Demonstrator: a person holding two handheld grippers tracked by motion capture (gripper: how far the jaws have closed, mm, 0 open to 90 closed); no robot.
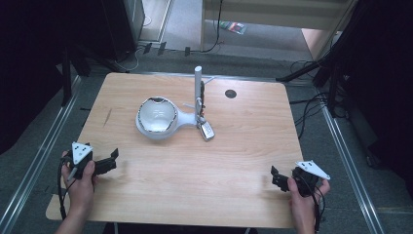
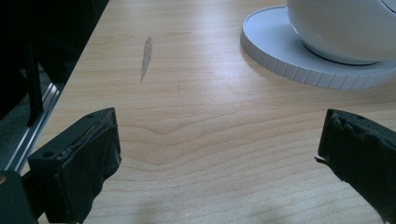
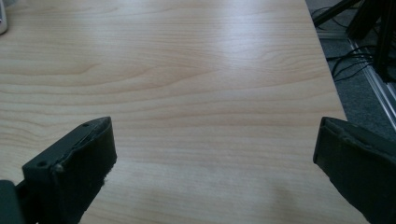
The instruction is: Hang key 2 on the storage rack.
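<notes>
Both grippers sit low at the near edge of the tabletop, one by each near corner, and both have their jaws spread wide with nothing between them. The left gripper is held in a hand at the near left corner, and in the left gripper view it looks across bare wood toward the white ribbed base just ahead. The right gripper is over at the near right corner, and its own view has plain wood in front with the right edge of the tabletop close by. Further out, around the middle of the tabletop, there's a white bowl-shaped appliance with a shiny inside, well apart from both grippers. A white upright post stands just behind its right side, and a small silvery device lies beside it. Near the far edge there's a dark round hole.
</notes>
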